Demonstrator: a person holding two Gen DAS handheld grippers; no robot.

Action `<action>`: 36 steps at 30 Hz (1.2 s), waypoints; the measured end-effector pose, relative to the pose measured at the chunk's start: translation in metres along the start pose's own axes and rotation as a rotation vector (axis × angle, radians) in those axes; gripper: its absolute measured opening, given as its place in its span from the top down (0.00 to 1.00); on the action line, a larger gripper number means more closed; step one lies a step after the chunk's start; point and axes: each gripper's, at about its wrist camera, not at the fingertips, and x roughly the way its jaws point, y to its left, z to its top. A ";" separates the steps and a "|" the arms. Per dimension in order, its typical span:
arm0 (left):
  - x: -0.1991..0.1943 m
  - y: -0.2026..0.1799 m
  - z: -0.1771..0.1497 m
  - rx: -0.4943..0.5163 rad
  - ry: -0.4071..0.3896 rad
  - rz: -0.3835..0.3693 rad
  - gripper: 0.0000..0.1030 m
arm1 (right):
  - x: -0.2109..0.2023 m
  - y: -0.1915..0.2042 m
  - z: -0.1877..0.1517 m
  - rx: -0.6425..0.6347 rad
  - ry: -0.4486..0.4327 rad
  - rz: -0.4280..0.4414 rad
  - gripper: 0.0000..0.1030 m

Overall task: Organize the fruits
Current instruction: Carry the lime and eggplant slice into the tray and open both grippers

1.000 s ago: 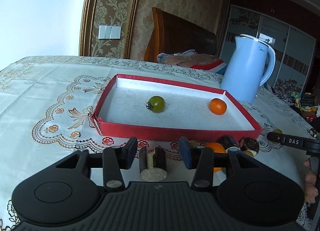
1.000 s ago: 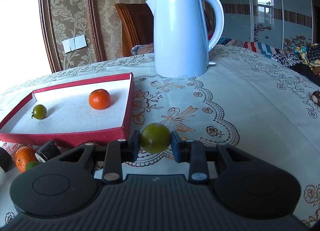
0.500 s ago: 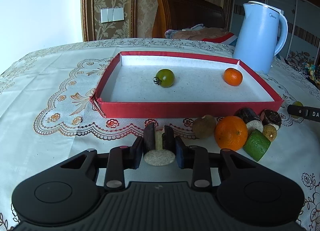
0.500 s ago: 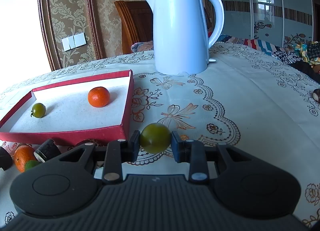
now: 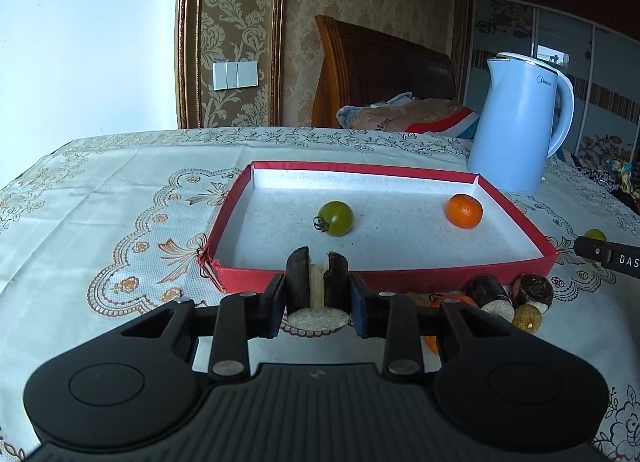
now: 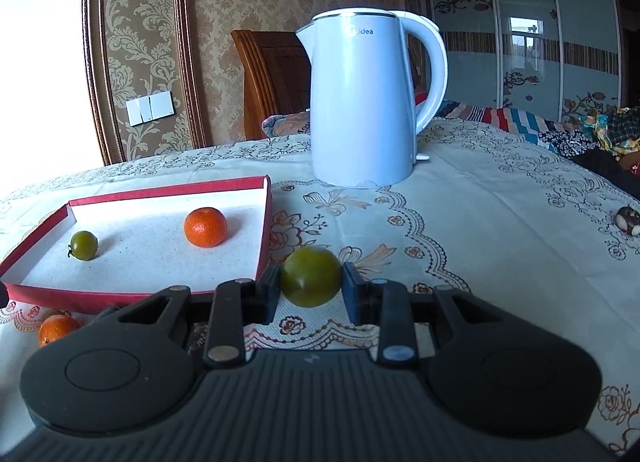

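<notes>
A red tray (image 5: pixel 516 262) with a white floor holds a green tomato (image 5: pixel 337 218) and a small orange (image 5: pixel 464 210). My left gripper (image 5: pixel 317 294) is shut on a dark sugarcane piece (image 5: pixel 316 286), held above the tablecloth just before the tray's near wall. My right gripper (image 6: pixel 310 285) is shut on a green tomato (image 6: pixel 311 276), held above the cloth right of the tray (image 6: pixel 265 221). The tray's tomato (image 6: pixel 83 245) and orange (image 6: pixel 205 227) also show in the right wrist view. My right gripper's tip (image 5: pixel 608 256) shows at the left view's right edge.
A pile of fruit lies before the tray's right corner: a sugarcane piece (image 5: pixel 490 296), a brown fruit (image 5: pixel 534 292), a small yellow fruit (image 5: pixel 527 318), an orange (image 6: pixel 56 329). A light blue kettle (image 6: pixel 362 101) stands behind the tray. A brown fruit (image 6: pixel 627 219) lies far right.
My left gripper closed on the sugarcane piece and lifted it toward the tray's near wall. My right gripper, holding the green tomato, has risen a little.
</notes>
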 end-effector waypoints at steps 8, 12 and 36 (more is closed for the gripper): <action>0.025 -0.016 0.021 0.003 0.018 -0.024 0.69 | 0.012 0.023 0.017 -0.025 0.004 0.047 0.71; 0.036 -0.021 0.027 0.006 0.014 -0.018 0.69 | 0.020 0.034 0.024 -0.037 0.013 0.065 0.71; 0.095 -0.030 0.035 0.031 0.115 0.040 0.69 | 0.076 0.088 0.028 -0.145 0.134 0.097 0.71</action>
